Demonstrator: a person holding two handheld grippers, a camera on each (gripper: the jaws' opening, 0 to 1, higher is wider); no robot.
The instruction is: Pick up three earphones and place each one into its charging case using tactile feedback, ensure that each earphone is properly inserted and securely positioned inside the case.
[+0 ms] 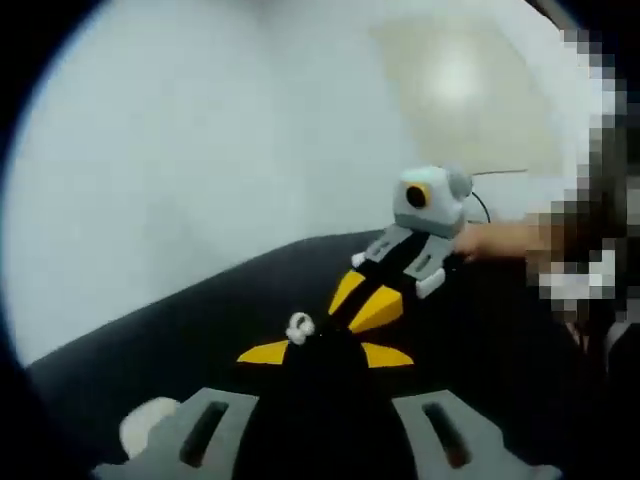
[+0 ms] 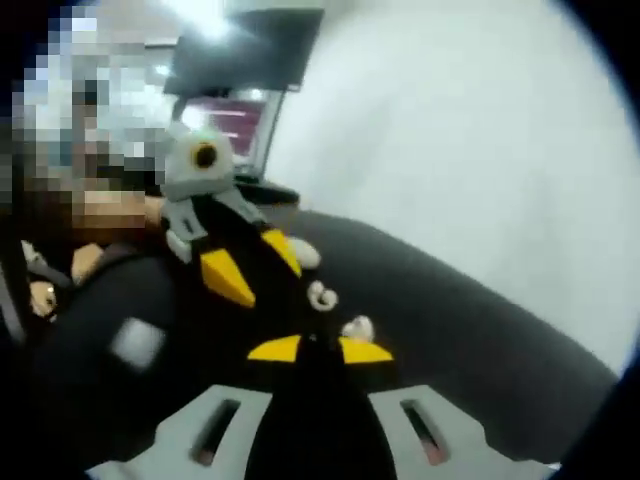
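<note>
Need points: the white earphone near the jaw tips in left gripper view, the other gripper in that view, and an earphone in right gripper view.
white earphone [image 1: 299,325], left gripper view: on its rounded body, beside the yellow jaw tips.
right gripper [image 1: 365,300], left gripper view: midway between its yellow fingertips.
second earphone [image 2: 321,295], right gripper view: on its white body, on the dark surface.

No text, label, brand, number or sign can be read in either view. The lit screen [image 2: 232,118] at the back of the right gripper view shows pinkish bands, too blurred to make out any characters. The grey bodies and yellow jaw tips of both hand-held grippers and the small white earphones [image 2: 322,295] carry no legible marking.
</note>
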